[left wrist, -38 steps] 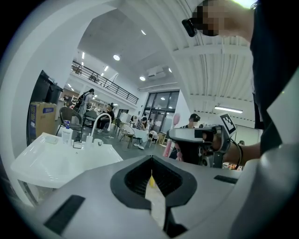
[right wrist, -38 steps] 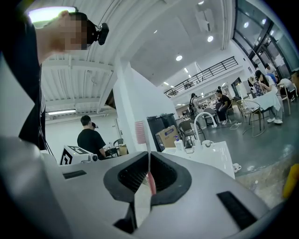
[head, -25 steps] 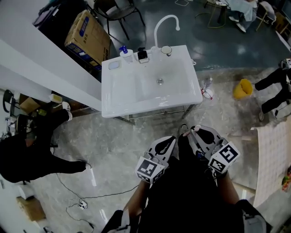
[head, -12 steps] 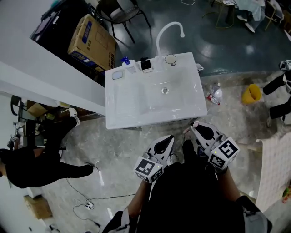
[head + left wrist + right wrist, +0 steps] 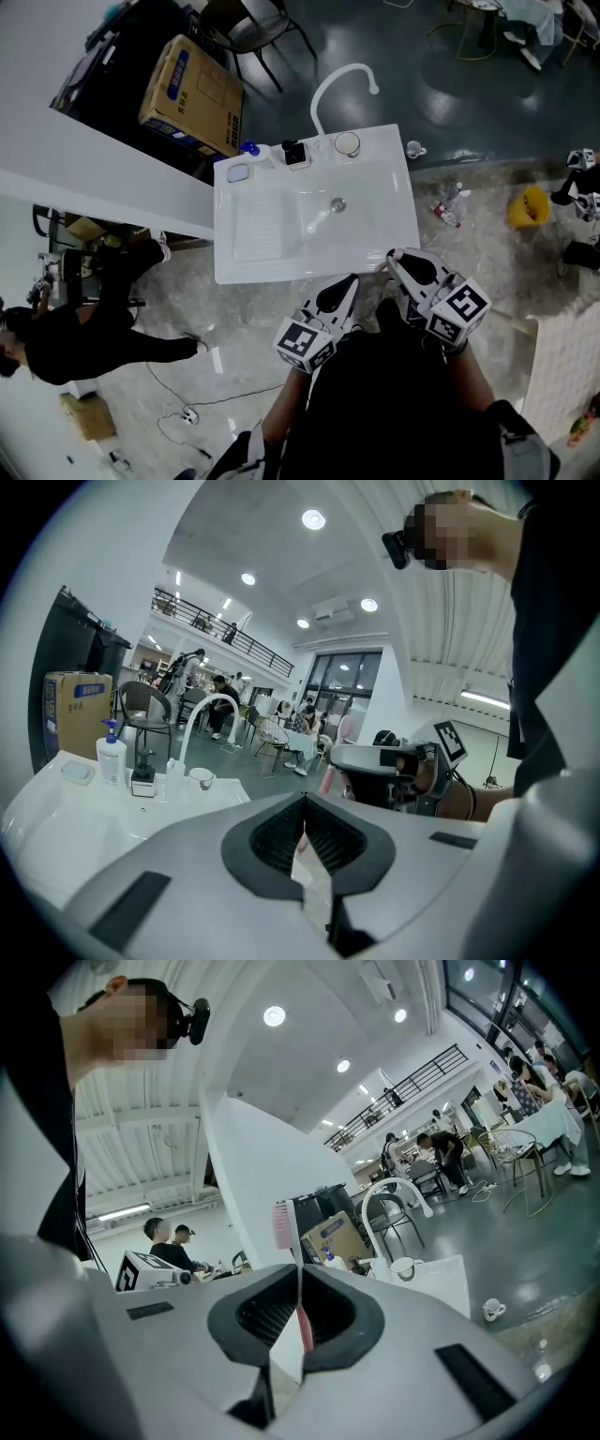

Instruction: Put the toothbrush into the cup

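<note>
A white cup stands on the back rim of the white sink, right of the curved faucet. The cup also shows in the left gripper view and the right gripper view. My right gripper is shut on a pink toothbrush, which stands upright between the jaws with its bristles on top. That gripper hangs just off the sink's front right corner. My left gripper is shut with nothing in it, just in front of the sink's front edge.
A soap bottle and a small black dispenser stand on the sink's back rim, left of the faucet. A cardboard box and a chair sit behind the sink. A yellow bucket and a mug are on the floor to the right. A person crouches at left.
The sink has come nearer to both grippers, which now hang at its front edge. The right gripper stays shut on the toothbrush.
</note>
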The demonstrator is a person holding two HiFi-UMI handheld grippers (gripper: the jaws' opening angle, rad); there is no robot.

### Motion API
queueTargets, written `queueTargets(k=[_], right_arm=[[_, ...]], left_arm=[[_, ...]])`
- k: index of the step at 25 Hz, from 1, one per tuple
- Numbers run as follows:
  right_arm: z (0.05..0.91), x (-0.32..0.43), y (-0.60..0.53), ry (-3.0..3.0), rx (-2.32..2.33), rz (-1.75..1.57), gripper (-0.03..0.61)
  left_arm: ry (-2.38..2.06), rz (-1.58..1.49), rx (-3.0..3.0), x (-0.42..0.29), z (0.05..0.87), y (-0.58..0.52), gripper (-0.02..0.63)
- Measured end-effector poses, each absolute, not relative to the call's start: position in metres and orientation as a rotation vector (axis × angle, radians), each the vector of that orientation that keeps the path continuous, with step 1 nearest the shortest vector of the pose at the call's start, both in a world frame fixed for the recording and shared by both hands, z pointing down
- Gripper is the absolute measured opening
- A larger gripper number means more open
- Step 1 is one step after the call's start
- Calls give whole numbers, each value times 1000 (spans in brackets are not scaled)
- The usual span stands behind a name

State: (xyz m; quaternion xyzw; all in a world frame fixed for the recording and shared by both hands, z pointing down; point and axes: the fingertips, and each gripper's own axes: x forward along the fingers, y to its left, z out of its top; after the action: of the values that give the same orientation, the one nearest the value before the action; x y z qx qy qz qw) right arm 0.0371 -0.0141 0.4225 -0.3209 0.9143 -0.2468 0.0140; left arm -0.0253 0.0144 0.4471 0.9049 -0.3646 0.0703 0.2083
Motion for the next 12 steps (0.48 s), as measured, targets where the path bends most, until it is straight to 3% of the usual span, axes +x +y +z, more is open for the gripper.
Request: queueTargets(k=[12], right_arm=[[448,56,-68,2852,-908,-880,26]], left_arm=[[-1107,256,2444,-9,460,-33,11]])
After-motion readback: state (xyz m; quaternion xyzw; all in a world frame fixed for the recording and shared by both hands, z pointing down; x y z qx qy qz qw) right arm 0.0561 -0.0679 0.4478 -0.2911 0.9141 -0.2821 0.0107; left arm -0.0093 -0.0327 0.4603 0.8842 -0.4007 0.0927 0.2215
